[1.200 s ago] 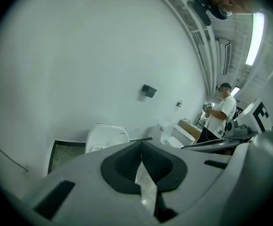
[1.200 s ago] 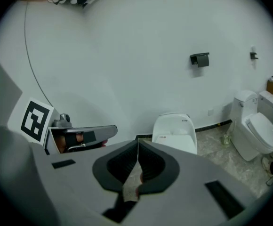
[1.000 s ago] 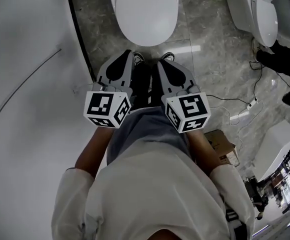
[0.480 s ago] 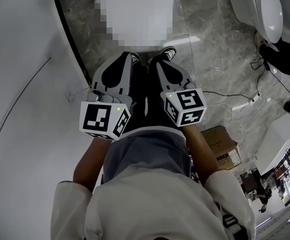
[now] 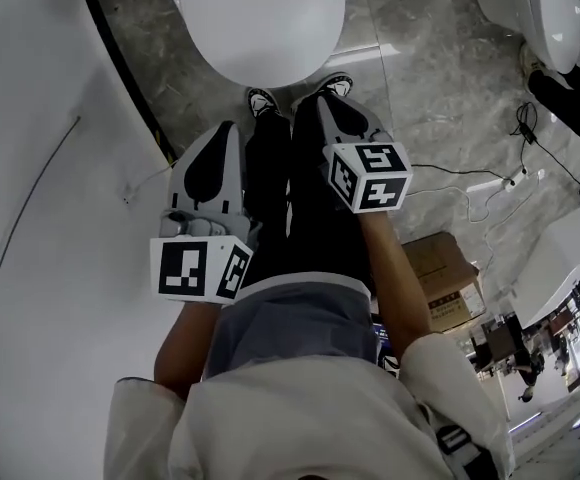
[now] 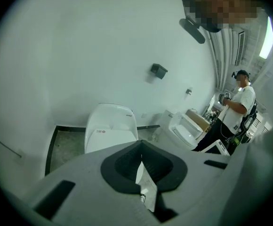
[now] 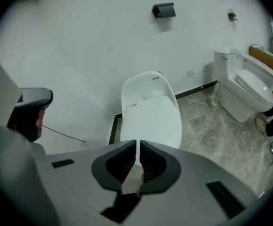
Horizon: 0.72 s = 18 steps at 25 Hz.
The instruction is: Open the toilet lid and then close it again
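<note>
2 hand-held grippers, both empty. The left hand-held gripper [image 5: 228, 133] has its jaws shut tight w/ nothing btwn them. It points at the toilet [image 6: 110, 131]. The toilet lid [image 5: 260, 18] is down, flat on the bowl. It sits just ahead of both grippers & neither one touches it. A shoe [image 5: 261, 100] stands on the grey floor [image 5: 420, 68] right by the bowl's front. The right hand-held gripper [image 5: 325, 103] has its jaws shut too, w/ only a thin slit, & holds nothing. Further right there's a cardboard box [image 5: 440, 278], a thin black cable [image 5: 460, 183] on the floor, & another white toilet [image 5: 550, 8].
</note>
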### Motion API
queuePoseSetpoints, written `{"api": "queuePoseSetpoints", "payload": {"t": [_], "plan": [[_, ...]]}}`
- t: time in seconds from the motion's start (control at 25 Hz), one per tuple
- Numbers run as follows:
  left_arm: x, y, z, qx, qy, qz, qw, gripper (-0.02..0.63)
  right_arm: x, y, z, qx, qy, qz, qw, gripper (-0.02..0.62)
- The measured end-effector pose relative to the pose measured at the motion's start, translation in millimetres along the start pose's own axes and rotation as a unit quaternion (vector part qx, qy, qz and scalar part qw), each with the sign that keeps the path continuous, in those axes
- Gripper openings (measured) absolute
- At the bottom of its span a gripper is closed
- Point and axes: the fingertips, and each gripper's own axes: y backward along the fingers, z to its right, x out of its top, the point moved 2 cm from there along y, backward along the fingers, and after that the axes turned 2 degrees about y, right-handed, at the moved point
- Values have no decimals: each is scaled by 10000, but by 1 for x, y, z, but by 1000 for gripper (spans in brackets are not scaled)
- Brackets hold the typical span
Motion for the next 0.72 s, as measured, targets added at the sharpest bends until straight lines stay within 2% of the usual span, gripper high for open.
{"api": "queuePoseSetpoints", "payload": {"t": [0.24, 0.32, 0.44, 0.6, 0.64, 0.72], "plan": [[-26, 0, -16, 100, -44, -227, 9997, 6, -33, -48, 29, -193, -139, -97, 9997, 14], [-35, 2, -19, 160, 10, -270, 9995, 6, -46, -66, 39, -157, -338, -166, 9992, 14], [-48, 4, -24, 247, 88, -340, 9991, 6, -64, -90, 53, -74, -611, -286, 9977, 55], [-62, 4, -31, 333, 196, -427, 9983, 6, -89, -118, 69, -22, -1037, -452, 9936, 77], [-64, 3, -32, 356, 239, -436, 9981, 6, -95, -125, 73, -15, -1144, -543, 9920, 111], [-67, 2, -34, 405, 303, -431, 9978, 6, -105, -136, 82, -31, -1395, -673, 9879, 133]]}}
